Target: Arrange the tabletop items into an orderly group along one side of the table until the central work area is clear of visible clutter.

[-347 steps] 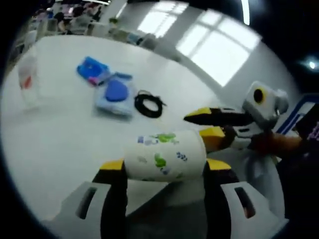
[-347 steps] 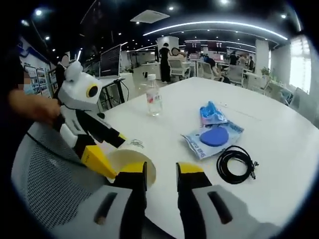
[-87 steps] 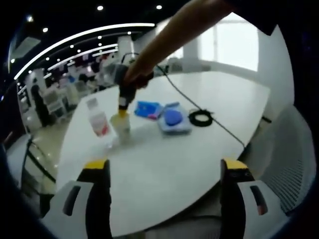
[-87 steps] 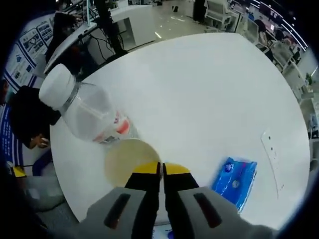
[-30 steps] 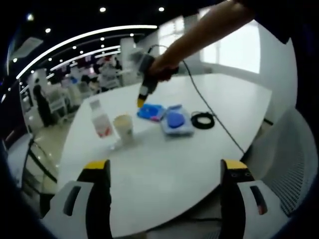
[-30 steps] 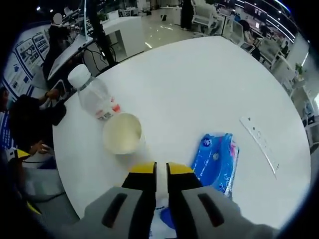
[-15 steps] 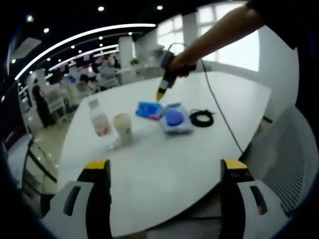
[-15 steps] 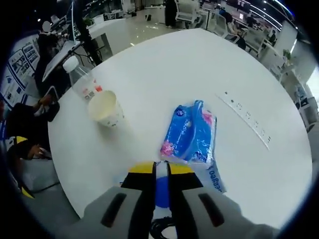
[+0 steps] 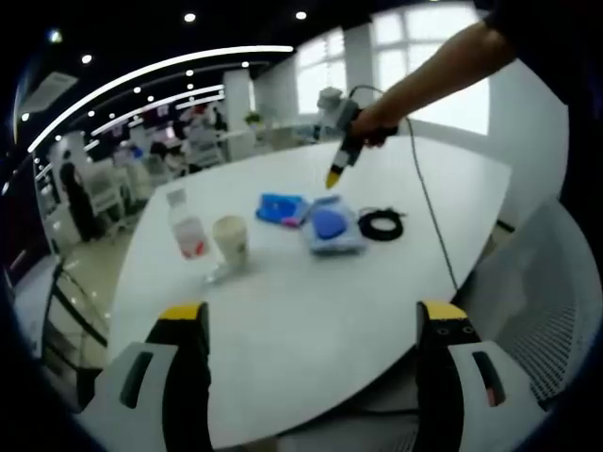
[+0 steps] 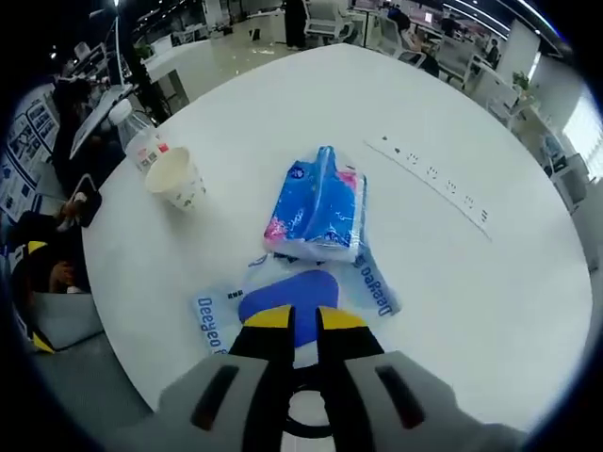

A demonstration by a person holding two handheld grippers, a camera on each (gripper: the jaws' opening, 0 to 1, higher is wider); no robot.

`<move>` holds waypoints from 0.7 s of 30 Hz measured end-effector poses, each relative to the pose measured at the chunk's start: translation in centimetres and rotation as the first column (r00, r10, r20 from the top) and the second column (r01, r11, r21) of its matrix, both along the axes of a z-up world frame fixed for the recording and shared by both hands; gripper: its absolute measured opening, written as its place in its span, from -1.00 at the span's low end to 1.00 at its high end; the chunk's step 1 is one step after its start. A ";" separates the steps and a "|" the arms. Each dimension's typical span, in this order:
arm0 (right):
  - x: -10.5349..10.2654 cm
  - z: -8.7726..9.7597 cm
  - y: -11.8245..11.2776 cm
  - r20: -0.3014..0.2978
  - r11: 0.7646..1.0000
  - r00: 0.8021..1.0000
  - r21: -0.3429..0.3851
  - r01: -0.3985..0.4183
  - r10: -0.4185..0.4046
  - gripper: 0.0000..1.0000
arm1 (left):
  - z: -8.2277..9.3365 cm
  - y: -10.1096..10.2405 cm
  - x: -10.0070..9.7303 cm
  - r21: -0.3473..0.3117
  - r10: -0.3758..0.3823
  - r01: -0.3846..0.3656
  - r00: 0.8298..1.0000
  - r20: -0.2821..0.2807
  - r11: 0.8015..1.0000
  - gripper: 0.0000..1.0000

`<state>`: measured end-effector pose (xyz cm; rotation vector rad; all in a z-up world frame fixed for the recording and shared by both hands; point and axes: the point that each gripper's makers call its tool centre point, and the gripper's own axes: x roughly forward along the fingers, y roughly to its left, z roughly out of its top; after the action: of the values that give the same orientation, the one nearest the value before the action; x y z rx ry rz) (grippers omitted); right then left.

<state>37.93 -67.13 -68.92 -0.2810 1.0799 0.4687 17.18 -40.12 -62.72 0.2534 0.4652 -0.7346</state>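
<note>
The white round table point(image 9: 311, 311) carries everything, its near half bare in the left gripper view. The left gripper point(image 9: 311, 325) hangs back off the table's near edge with its jaws spread wide and nothing between them. The right gripper point(image 9: 335, 176), held by a person's outstretched arm point(image 9: 429, 66), hovers above the table's middle, over the packets; in its own view its jaws are pressed almost together, with nothing gripped, pointing down at the clear bag with a blue pad point(image 10: 283, 297). Touching that bag's far edge lies the blue tissue pack point(image 10: 318, 212). A black coiled cable point(image 9: 382, 224) lies just beside the bag on its other side. Well apart from these, toward one side of the table, stands the paper cup point(image 10: 172, 179), upright and open-topped, and just beside it the clear water bottle point(image 9: 187, 231) with a red label, also upright
</note>
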 end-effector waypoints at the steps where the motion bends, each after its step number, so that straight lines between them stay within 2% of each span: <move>1: -0.2 -0.1 -0.3 -0.001 1.000 1.000 0.000 0.005 -0.005 -0.85 | 0.0 0.0 0.0 0.000 -0.001 0.001 1.000 0.001 1.000 0.75; 12: -3.7 -1.3 -3.6 -0.027 0.998 0.998 -0.011 0.064 -0.064 -0.83 | 0.2 -0.3 -0.2 -0.004 -0.014 0.014 1.000 0.004 1.000 0.74; 21: -7.0 -3.1 -5.8 -0.064 0.993 0.991 -0.019 0.118 -0.119 -0.82 | 0.2 -0.3 -0.3 -0.006 -0.019 0.019 1.000 0.008 1.000 0.74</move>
<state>30.94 -72.96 -72.04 -0.2148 1.1568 0.3651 16.89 -40.42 -62.53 0.2555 0.4538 -0.7527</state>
